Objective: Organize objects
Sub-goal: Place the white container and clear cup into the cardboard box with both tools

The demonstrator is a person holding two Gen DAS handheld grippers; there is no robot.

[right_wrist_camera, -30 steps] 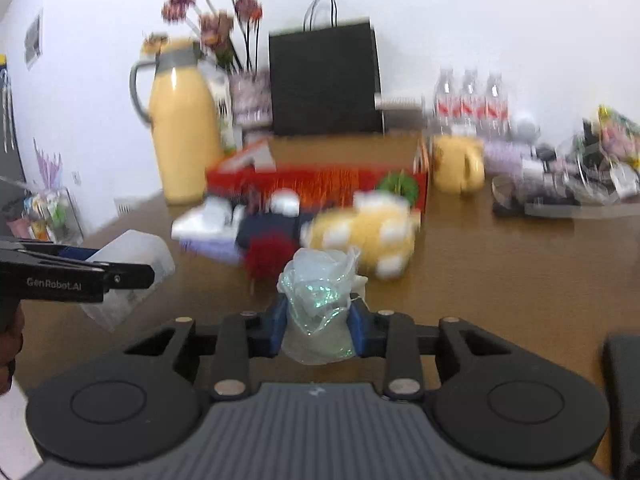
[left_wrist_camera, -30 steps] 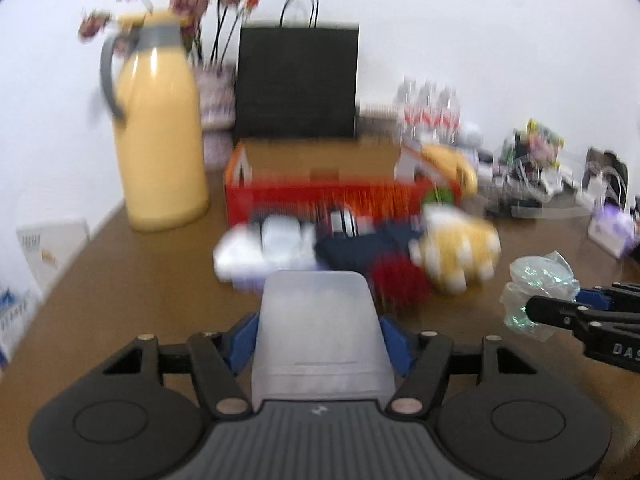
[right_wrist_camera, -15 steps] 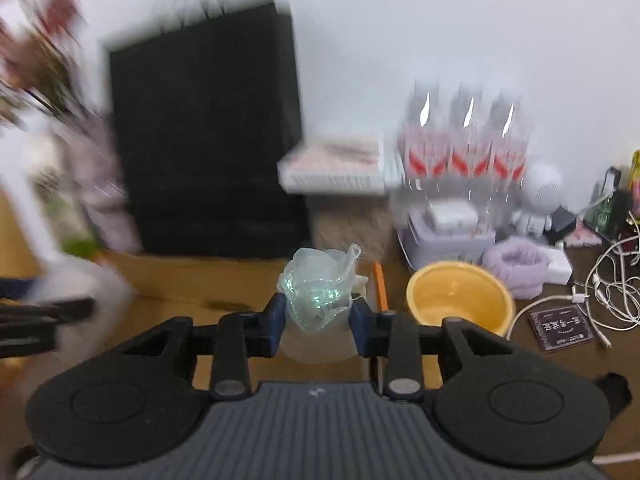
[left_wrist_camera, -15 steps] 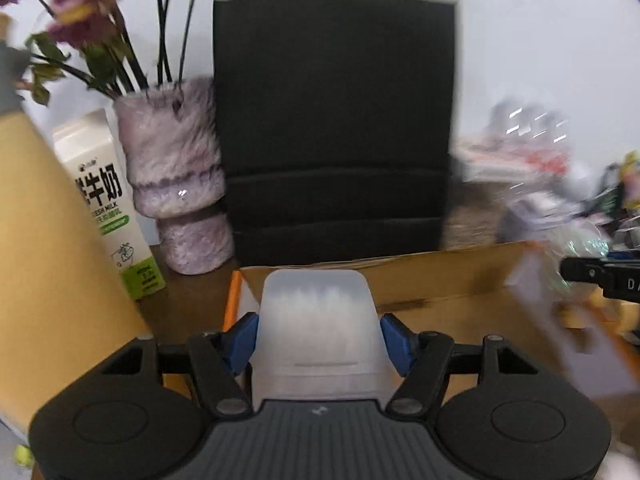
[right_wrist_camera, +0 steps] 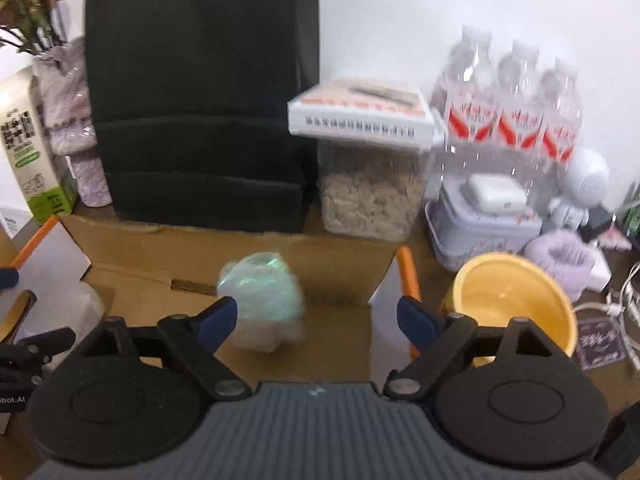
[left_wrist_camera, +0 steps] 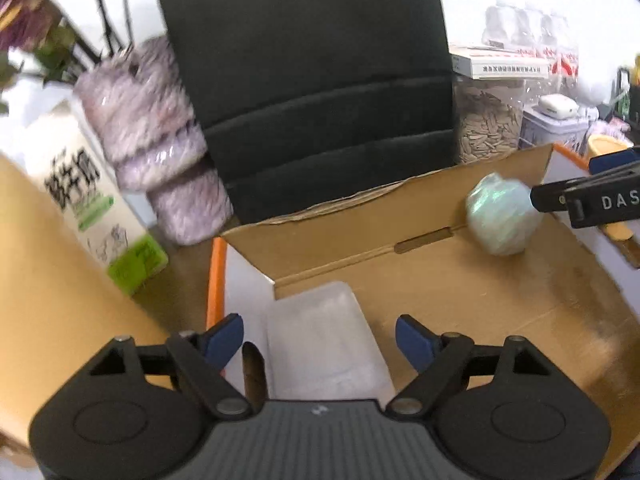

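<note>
Both grippers hang over an open cardboard box (left_wrist_camera: 460,280) with orange edges. My left gripper (left_wrist_camera: 320,334) is open; a translucent white plastic container (left_wrist_camera: 324,340) lies loose in the box's left corner below it. My right gripper (right_wrist_camera: 316,316) is open; a crumpled iridescent plastic bag (right_wrist_camera: 260,300) sits blurred in the box just beyond its left finger. The bag also shows in the left wrist view (left_wrist_camera: 500,216), beside the right gripper's fingertip (left_wrist_camera: 560,200). The box shows in the right wrist view (right_wrist_camera: 340,340) too.
Behind the box stand a black paper bag (left_wrist_camera: 304,80), a fuzzy purple vase (left_wrist_camera: 156,144), a milk carton (left_wrist_camera: 92,200) and a jar of seeds (right_wrist_camera: 372,200). A yellow mug (right_wrist_camera: 516,304), water bottles (right_wrist_camera: 516,104) and a purple tin (right_wrist_camera: 480,228) are at right.
Both grippers moved forward over the box and opened. The white container and the iridescent bag were let go and now lie in the box.
</note>
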